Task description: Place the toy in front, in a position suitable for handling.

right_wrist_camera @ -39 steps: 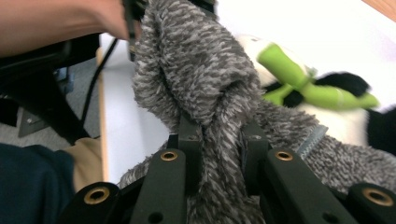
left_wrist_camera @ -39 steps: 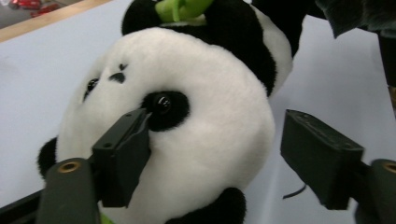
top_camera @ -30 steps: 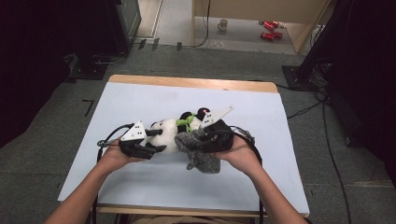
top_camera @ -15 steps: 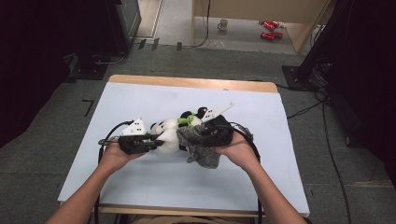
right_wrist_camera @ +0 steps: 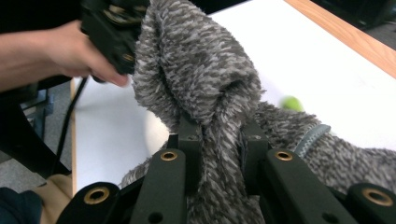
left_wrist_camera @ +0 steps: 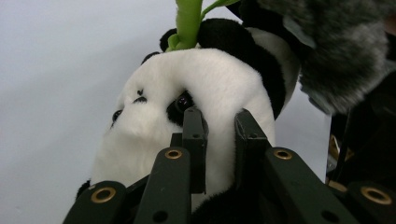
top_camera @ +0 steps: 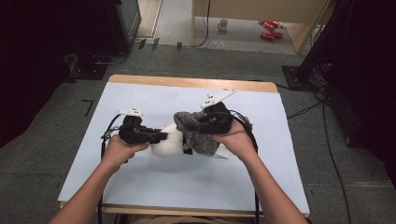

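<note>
1. Where the left gripper (left_wrist_camera: 219,135) meets the panda toy (left_wrist_camera: 205,88), its two flat black jaws have just been closing and now pinch a fold of white plush beside the toy's dark eye patch; the pile bulges softly between the bars.
2. In the right gripper's (right_wrist_camera: 219,140) own view, its jaws are clamped tight on a bunched ridge of the grey sock (right_wrist_camera: 201,79), a thick, nubbly knit flecked in light and dark grey, with a smooth paler band (right_wrist_camera: 310,137) running across one part.
3. Both grippers are matt black, made of straight hinged arms with brass-coloured rivets (left_wrist_camera: 173,154); seen from above, each carries a pale three-cornered plate on top.
4. The panda is short-furred and rounded: white head and body, black ears and limbs, a small stitched nose, and a glossy green stalk (left_wrist_camera: 189,21) standing above its head.
5. From the high view, the panda (top_camera: 168,140) lies near the middle of the table, held between the two hands, and the sock (top_camera: 198,133) is draped over its right end, touching it.
6. The left hand (top_camera: 119,149) and right hand (top_camera: 236,140) grip the tools from the near side.
7. Beneath lies a smooth pale sheet (top_camera: 154,186) covering a rectangular wooden table (top_camera: 196,83).
</note>
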